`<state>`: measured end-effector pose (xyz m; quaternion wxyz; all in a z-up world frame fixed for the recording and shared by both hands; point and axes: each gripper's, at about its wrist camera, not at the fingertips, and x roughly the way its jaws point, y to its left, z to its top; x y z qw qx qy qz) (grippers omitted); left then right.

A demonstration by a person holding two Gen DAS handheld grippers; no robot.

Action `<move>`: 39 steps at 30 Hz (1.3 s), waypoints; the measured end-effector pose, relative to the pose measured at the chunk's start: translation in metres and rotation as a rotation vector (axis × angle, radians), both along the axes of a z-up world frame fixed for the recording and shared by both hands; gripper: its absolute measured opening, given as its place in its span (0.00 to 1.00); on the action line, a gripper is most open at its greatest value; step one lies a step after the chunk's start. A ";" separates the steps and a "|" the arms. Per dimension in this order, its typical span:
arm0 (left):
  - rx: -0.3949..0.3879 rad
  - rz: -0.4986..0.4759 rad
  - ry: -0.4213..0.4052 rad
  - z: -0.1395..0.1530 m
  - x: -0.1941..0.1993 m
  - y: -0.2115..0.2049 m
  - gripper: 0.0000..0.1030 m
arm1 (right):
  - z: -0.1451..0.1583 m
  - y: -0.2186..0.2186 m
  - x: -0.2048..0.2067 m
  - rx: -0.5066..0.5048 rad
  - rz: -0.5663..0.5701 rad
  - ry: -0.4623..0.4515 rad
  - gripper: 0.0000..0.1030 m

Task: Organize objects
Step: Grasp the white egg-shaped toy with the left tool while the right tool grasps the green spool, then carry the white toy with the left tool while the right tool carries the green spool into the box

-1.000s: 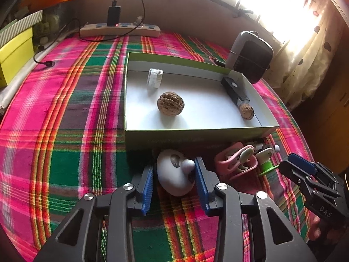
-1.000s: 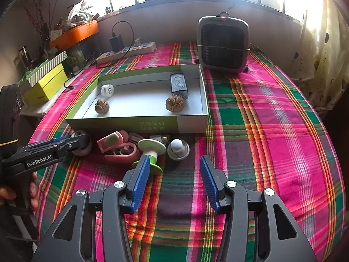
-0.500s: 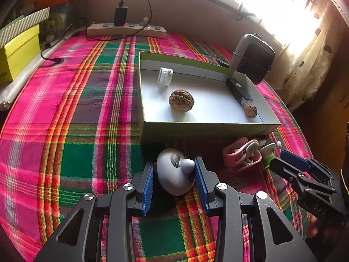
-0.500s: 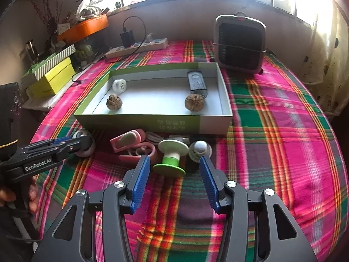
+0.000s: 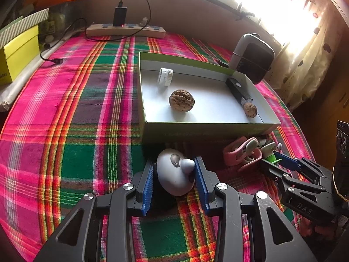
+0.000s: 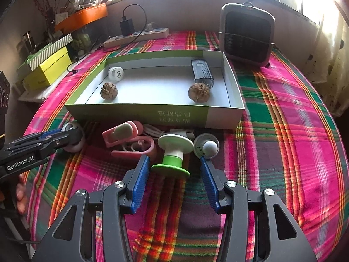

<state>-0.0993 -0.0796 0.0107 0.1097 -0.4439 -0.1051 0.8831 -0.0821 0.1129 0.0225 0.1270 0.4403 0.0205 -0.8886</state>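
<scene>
Two blue-padded fingers of the left gripper (image 5: 173, 175) frame a white egg-shaped gadget (image 5: 174, 172) in the left wrist view. The gadget sits on the plaid tablecloth (image 5: 65, 109) just in front of the near wall of the green-sided box (image 5: 196, 128). The right pad appears to touch its grey knob, while a sliver of dark gap shows beside the left pad, so the jaws are narrowed around it but a firm clamp cannot be confirmed. Inside the box lie a large walnut (image 5: 181, 100), a smaller walnut (image 5: 250, 109), a white round cap (image 5: 165, 76) and a dark remote-like device (image 5: 237, 89). To the right, the right gripper (image 5: 277, 159) reaches toward a pink clip (image 5: 240, 152).

In the right wrist view, the right gripper (image 6: 174, 172) stands wide apart, holding nothing. A green-and-white spool (image 6: 173, 155) stands on the cloth between its fingertips, touching neither pad. A white ball-topped disc (image 6: 207, 146) lies just beyond the right fingertip, and the pink clip (image 6: 124, 133) lies to the left. The left gripper (image 6: 54, 139) shows at the left edge around the white gadget (image 6: 73, 138). A small heater (image 6: 246, 35) stands behind the box (image 6: 181, 115).
</scene>
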 end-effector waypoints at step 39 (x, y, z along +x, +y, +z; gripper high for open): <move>-0.019 0.010 0.021 0.005 0.003 -0.008 0.32 | 0.006 -0.002 0.008 -0.023 0.024 0.042 0.33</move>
